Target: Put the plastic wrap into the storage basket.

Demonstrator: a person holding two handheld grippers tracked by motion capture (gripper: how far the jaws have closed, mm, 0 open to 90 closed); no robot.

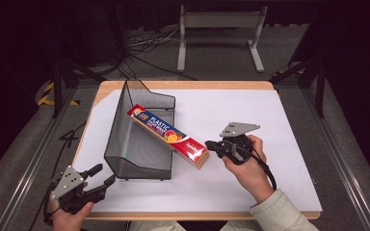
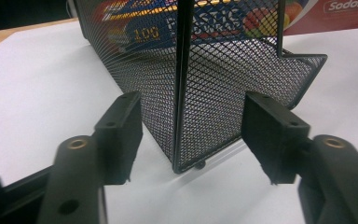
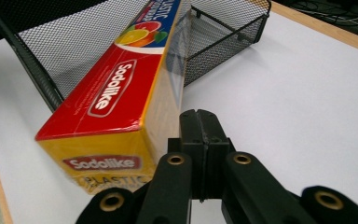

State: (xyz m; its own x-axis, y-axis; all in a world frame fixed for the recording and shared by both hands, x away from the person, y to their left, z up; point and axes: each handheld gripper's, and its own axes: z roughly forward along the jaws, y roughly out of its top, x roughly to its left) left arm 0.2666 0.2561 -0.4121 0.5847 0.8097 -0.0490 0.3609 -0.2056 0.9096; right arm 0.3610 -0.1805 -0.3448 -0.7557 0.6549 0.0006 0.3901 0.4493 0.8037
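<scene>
A black wire-mesh basket (image 1: 125, 144) stands on the white sheet at the left. A long red and blue plastic wrap box (image 1: 168, 135) lies slanted across the basket's right rim, its near end sticking out to the right. My left gripper (image 1: 103, 175) is at the basket's near left corner. In the left gripper view its jaws stand apart on either side of that corner (image 2: 186, 116), with gaps to both pads. My right gripper (image 1: 207, 143) is shut and empty, its tip just beside the box's near end (image 3: 116, 98).
A white sheet (image 1: 250, 110) covers most of the wooden table (image 1: 183, 84). The right half of the sheet is bare. Behind the table stands a grey metal frame (image 1: 219, 21), with cables on the floor.
</scene>
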